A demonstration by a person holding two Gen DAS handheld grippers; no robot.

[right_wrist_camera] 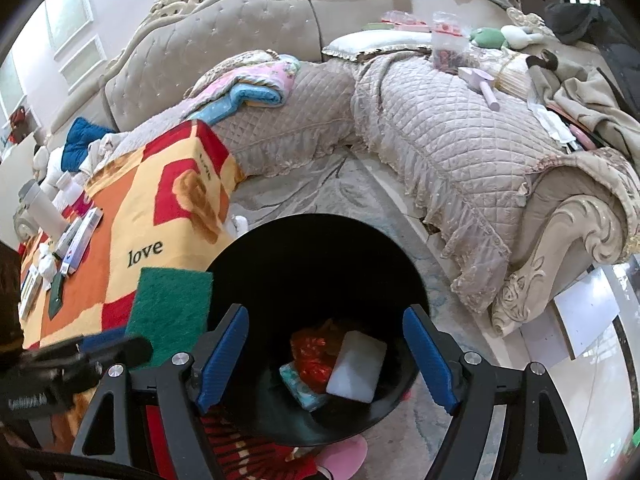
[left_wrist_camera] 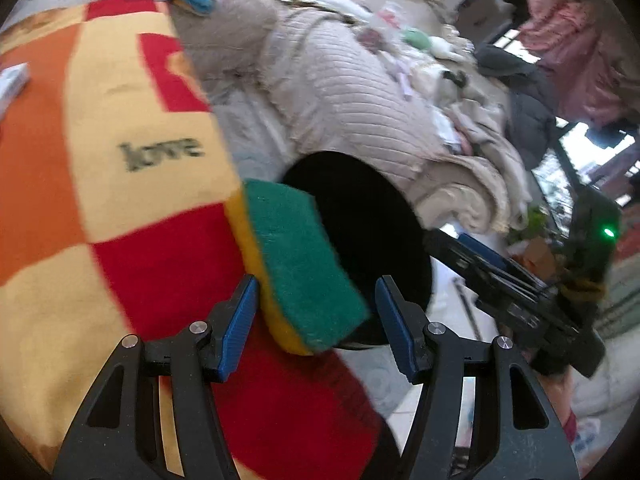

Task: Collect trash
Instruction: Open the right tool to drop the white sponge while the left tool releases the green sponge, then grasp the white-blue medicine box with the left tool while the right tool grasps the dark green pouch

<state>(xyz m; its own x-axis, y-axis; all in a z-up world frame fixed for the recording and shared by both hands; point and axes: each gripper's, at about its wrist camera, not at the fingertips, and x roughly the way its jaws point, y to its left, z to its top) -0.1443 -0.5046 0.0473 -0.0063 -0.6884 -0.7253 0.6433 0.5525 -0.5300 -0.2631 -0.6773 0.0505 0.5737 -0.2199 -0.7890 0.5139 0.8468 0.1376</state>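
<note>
While the left tool (left_wrist_camera: 316, 300) stands spread, the sponge (left_wrist_camera: 304, 264) sits loose between its pads.

Sponge (left_wrist_camera: 304, 268) — green scouring face over a yellow body — tilting at the blanket's edge, one corner overhanging the bin (left_wrist_camera: 360, 216), lying between the open blue pads (left_wrist_camera: 240, 320) with the left pad just beside the yellow side; contact hard to tell. Showing in the right wrist view as a flat green rectangle just left of the rim. Bin standing upright on the floor, round, black, mouth open. Holding a white block (right_wrist_camera: 356, 366) leaning on crumpled red-orange wrapping (right_wrist_camera: 314, 356), with a pale teal packet (right_wrist_camera: 300, 390) lying beneath.
</note>
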